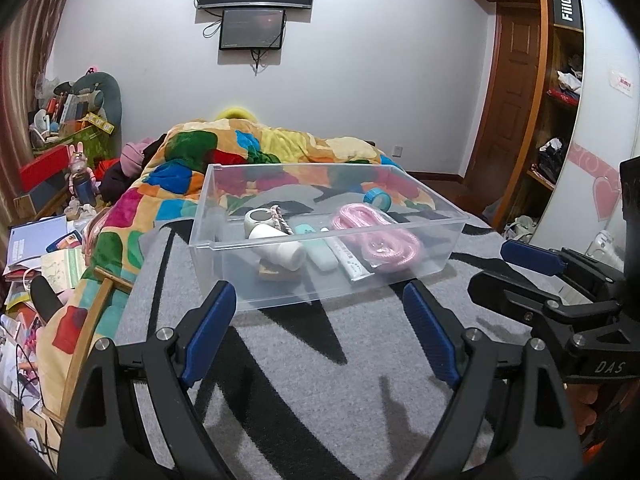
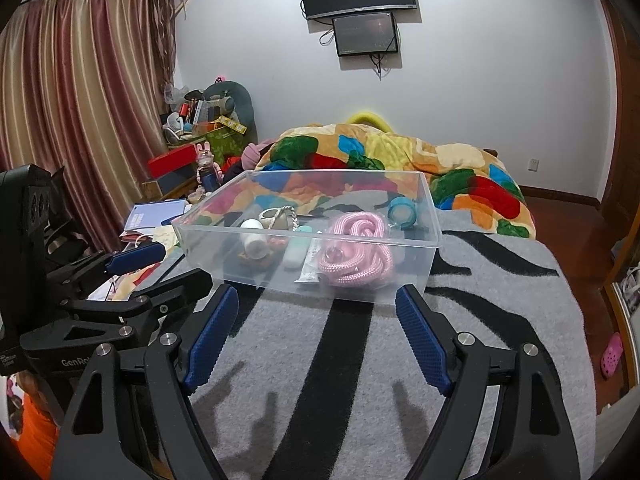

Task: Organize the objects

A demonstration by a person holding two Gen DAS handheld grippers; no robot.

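Both tongs (image 1: 320, 332) (image 2: 316, 336) open, angled downward.

White wall (image 2: 480, 80), striped curtains (image 2: 80, 100)

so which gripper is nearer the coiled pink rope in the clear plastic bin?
Right, marginally. The right gripper sits almost straight in front of the coiled pink rope; the left gripper sits further to the rope's left. Both are open, outside the clear plastic bin.

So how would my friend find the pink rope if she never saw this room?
Look on the bed for the grey blanket with black stripes, then the clear plastic box standing on it. Inside, at the right-hand end beside a white tube, lies the pink rope: the only pink, coiled thing in there.
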